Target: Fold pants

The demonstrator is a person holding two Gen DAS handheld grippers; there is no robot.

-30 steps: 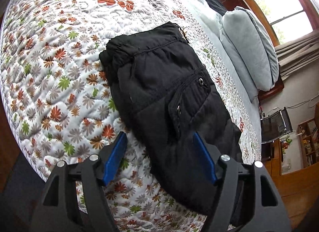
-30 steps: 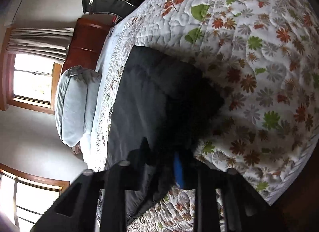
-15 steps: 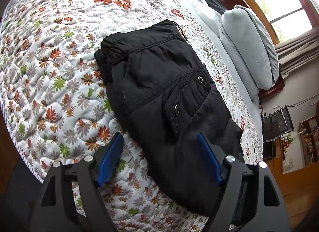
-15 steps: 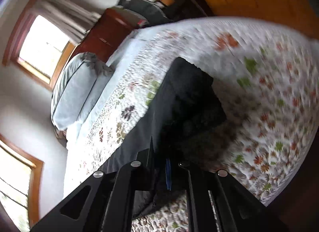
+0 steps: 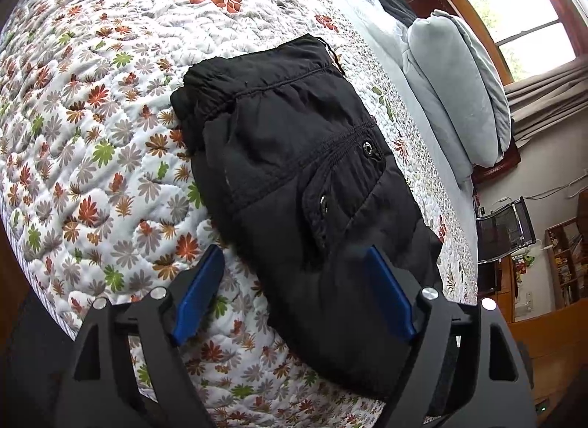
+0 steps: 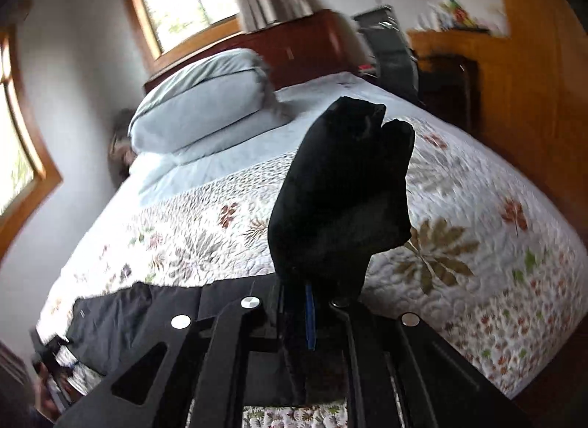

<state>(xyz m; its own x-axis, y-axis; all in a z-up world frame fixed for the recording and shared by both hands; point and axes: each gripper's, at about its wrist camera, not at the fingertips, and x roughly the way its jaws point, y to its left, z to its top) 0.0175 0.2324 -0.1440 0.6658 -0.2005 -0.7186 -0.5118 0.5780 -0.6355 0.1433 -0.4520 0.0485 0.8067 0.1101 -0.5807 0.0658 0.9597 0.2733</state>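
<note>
Black pants (image 5: 294, 178) lie on the bed (image 5: 92, 134), waistband toward 11 o'clock; left claw (image 5: 290, 288) has just been widening over them, pads clear; right claw (image 6: 312, 303) pinches their raised leg end

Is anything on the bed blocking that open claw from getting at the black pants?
Nothing visible does. The left claw hangs open right over the near end of the black pants on the quilt. The right claw is already shut on black fabric, lifted.
</note>
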